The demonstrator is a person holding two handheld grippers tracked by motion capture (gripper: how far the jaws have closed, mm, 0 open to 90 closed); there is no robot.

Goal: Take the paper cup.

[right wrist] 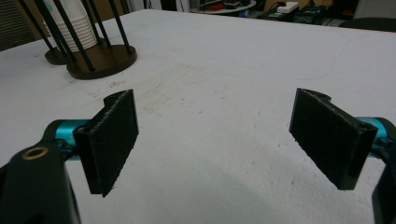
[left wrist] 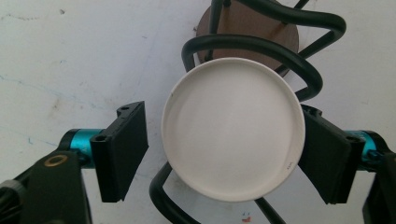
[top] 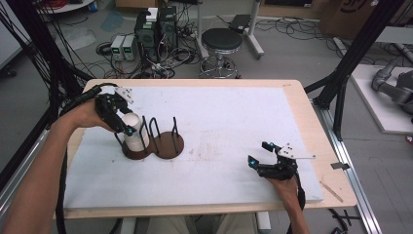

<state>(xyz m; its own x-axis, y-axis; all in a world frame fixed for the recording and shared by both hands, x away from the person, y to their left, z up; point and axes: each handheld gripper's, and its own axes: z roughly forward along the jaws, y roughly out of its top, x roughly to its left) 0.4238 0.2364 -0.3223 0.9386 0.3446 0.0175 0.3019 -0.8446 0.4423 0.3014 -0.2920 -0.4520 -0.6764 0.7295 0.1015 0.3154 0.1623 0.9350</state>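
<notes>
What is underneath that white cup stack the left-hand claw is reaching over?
The white cup stack stands bottom-up inside a black wire holder on a round brown wooden base. The wood directly beneath the cups is covered by them, as is whatever may sit inside the stack.

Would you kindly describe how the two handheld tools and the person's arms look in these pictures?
Both tools, left and right, are black with turquoise fittings by the jaws and flat, ribbed black pads. A brass-coloured ring sits on the left one's body. Each carries a grey three-cornered plate on top and trails a black cable. The forearms are bare, no sleeves in view.
</notes>
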